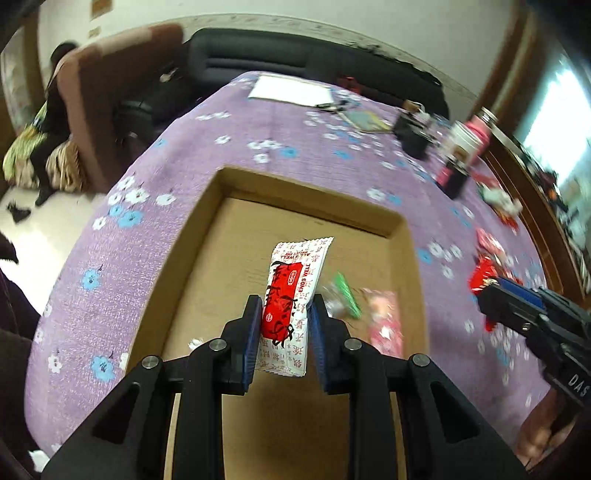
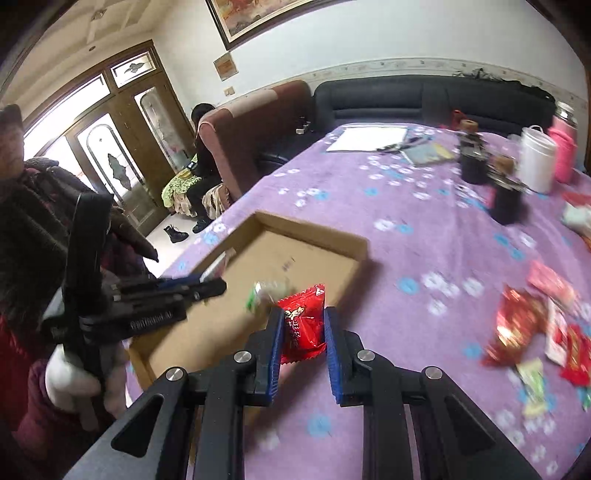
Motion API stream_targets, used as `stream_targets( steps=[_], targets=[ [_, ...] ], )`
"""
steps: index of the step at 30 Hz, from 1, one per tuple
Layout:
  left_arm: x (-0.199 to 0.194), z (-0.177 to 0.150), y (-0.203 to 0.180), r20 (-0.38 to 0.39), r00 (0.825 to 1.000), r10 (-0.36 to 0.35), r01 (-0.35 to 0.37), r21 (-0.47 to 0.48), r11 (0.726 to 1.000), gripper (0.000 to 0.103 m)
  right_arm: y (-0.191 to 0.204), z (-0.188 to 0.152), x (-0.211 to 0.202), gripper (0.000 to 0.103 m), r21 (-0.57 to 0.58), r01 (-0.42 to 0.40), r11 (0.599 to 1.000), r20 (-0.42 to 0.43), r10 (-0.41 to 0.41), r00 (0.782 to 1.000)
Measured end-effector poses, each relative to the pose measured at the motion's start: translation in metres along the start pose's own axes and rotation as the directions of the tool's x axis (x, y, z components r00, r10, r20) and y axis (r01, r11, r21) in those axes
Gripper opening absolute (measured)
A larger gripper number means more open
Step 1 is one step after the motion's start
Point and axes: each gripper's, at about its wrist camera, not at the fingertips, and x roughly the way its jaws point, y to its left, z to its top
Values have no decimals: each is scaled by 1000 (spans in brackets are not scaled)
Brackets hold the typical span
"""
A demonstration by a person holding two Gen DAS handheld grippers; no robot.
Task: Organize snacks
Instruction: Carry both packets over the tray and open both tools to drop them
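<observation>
A large table (image 2: 424, 236) fills the room's middle, draped in a lilac woven cloth sprinkled with white and blue blossoms; behind it stand a dark padded sofa (image 2: 424, 99) and a brown armchair (image 2: 255, 125), with glazed wooden doors (image 2: 122, 147) letting in daylight and a framed picture (image 2: 258, 14) high on the pale wall. Near the table's close edge lies a shallow cardboard tray (image 1: 400, 232), flat-bottomed with low folded walls of plain brown board. The left gripper (image 1: 284, 328) is clamped on a crinkly white-and-red snack packet (image 1: 295, 291) with a serrated end, held above the tray's floor. A green-tipped wrapper (image 1: 345, 295) and a pink sachet (image 1: 386, 321) lie blurred against the tray's right wall. The right gripper (image 2: 303, 339) is pinched on a glossy red foil candy (image 2: 303, 321), at the tray's near right corner, over the cloth. Toward the table's right edge a loose heap of shiny red and pale wrappers (image 2: 532, 325) is scattered. At the far side sit a white sheet (image 2: 369, 138), a white tub (image 2: 537, 158), a pink bottle (image 2: 563, 151) and dark cups (image 2: 506, 203).
</observation>
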Motion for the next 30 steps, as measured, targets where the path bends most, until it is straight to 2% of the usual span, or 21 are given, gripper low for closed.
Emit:
stream_targets(
  steps=[8,14,18,20,24,27,28,30],
  targets=[
    [41,12,19,-64,998,27,-32,-78,996,23,8,24,84,21,7,67,998,-92,-66,994],
    [49,12,23,-71,997,39,-46,-106,993,25,-2,23,116,24,21,103,994,-131,-99,986],
    [48,11,27,-76,996,37,-47,-141,989,32,-5,25,114,26,31,101,994,-118,-97,988],
    [44,9,28,-70,997,33,-44,-159,986,32,-7,25,108,34,42,96,994,-108,-91,990],
    [28,5,25,-35,998,56,-61,-164,985,32,-5,24,91,34,35,105,994,-70,-103,992],
    [0,-3,16,26,993,112,-107,-142,984,32,3,19,73,34,-5,167,986,-35,-167,985],
    [-17,-9,8,73,987,147,-137,-122,983,32,7,17,65,35,-26,198,980,-17,-199,980],
    [-44,-17,-9,147,971,187,-178,-77,981,33,16,13,55,42,-68,300,951,17,-300,954]
  ],
)
